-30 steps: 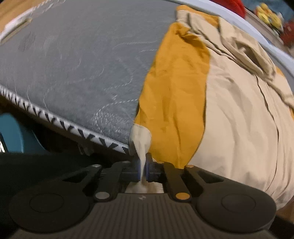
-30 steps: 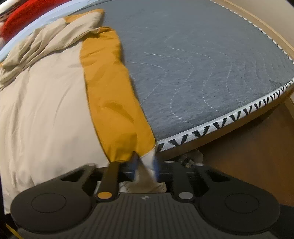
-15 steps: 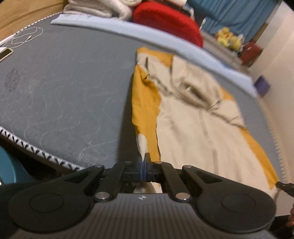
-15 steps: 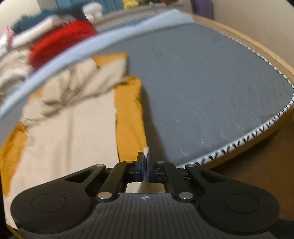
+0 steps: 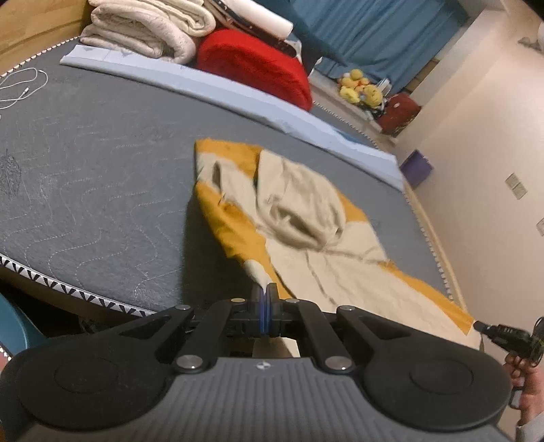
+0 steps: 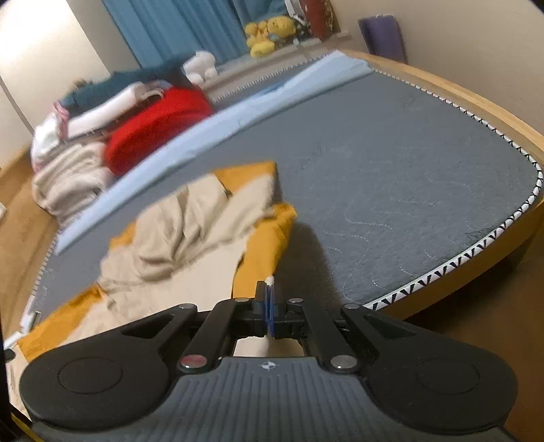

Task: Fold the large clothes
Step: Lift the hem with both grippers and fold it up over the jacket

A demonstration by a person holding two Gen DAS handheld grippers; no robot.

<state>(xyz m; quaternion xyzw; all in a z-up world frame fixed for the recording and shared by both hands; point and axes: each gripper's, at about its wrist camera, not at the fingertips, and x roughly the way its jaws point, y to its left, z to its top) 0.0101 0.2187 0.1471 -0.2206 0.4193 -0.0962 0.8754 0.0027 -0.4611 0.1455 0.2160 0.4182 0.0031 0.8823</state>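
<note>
In the left wrist view, the left tool (image 5: 266,291) was clamped fully shut on a cream cuff corner of the garment (image 5: 306,238), a large cream and mustard-yellow hooded piece. The cloth rose from the grey mattress (image 5: 95,176) up to the pinched jaws, while its hood end lay rumpled on the bed. At the far right edge the right tool (image 5: 481,327), held in a hand (image 5: 525,384), pinched the garment's other near corner. Behind lay a pale blue sheet (image 5: 238,91), a red cushion (image 5: 255,64) and a folded cream blanket (image 5: 146,30).

In the right wrist view, the right tool (image 6: 270,292) was likewise closed tight, a sliver of cream fabric caught between its pads. The garment (image 6: 190,238) stretched away to the left across the mattress (image 6: 408,170), blurred, its yellow sleeve leading up to the jaws.
</note>
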